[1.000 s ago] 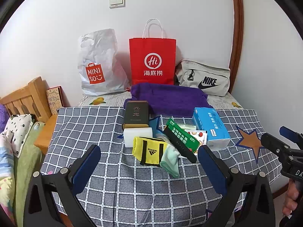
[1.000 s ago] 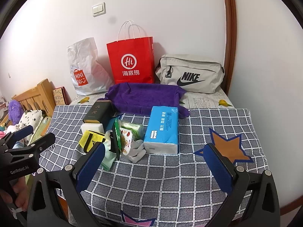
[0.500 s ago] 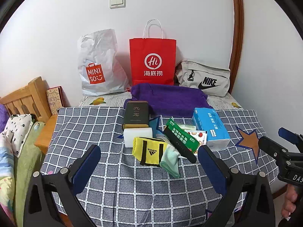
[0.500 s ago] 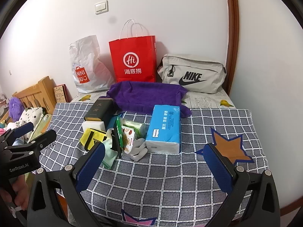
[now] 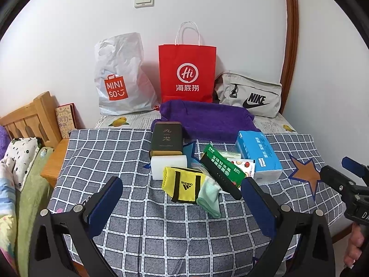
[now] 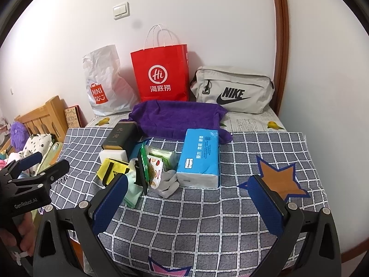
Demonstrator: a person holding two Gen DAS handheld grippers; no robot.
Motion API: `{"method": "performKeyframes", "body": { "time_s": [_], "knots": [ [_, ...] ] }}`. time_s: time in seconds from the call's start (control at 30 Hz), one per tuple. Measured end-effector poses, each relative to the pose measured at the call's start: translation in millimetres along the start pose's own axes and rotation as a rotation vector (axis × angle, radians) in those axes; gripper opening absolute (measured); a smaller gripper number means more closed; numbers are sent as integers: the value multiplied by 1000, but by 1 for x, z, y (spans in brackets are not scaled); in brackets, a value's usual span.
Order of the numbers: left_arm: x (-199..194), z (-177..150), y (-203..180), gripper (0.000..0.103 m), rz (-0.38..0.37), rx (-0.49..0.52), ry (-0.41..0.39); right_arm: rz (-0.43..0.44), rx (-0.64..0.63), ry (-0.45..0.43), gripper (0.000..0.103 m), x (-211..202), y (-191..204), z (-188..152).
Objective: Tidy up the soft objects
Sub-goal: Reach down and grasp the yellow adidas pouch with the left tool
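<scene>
A pile lies mid-table on the checked cloth (image 5: 161,226): a yellow Adidas pouch (image 5: 183,184), a mint green sock (image 5: 208,196), a grey-white sock (image 6: 169,183), a white sponge block (image 5: 168,165), a dark tea box (image 5: 166,139), a green snack packet (image 5: 222,172) and a blue tissue pack (image 5: 259,155). A purple towel (image 5: 207,120) lies behind them. My left gripper (image 5: 182,205) is open and empty in front of the pile. My right gripper (image 6: 186,203) is open and empty, in front of the tissue pack (image 6: 199,158).
A white Miniso bag (image 5: 120,76), a red paper bag (image 5: 186,73) and a grey Nike bag (image 5: 249,94) stand against the back wall. A wooden bed frame (image 5: 27,120) and bedding are at the left. The table edge drops off on the right.
The right wrist view has shifted a little, so the pile sits slightly more to the right in it. The left gripper has hardly moved. Both grippers stay open.
</scene>
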State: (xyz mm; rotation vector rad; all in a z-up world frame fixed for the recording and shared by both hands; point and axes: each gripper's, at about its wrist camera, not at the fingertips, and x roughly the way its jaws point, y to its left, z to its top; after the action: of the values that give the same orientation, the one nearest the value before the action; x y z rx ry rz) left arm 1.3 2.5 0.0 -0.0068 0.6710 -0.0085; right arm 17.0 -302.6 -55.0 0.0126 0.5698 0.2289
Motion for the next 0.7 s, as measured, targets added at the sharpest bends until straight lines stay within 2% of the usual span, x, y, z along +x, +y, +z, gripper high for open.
{"method": "performKeyframes", "body": {
  "time_s": [0.37,0.57,0.7],
  "knots": [
    [54,-24,12,103,19,5,108,12,-17,58,103,35,3,-9],
    [88,-31,24,103,31,-2,161,62,-14,110,103,61,3,-16],
    [110,-30,34,103,54,-4,186,45,-15,147,103,82,2,-20]
  ]
}}
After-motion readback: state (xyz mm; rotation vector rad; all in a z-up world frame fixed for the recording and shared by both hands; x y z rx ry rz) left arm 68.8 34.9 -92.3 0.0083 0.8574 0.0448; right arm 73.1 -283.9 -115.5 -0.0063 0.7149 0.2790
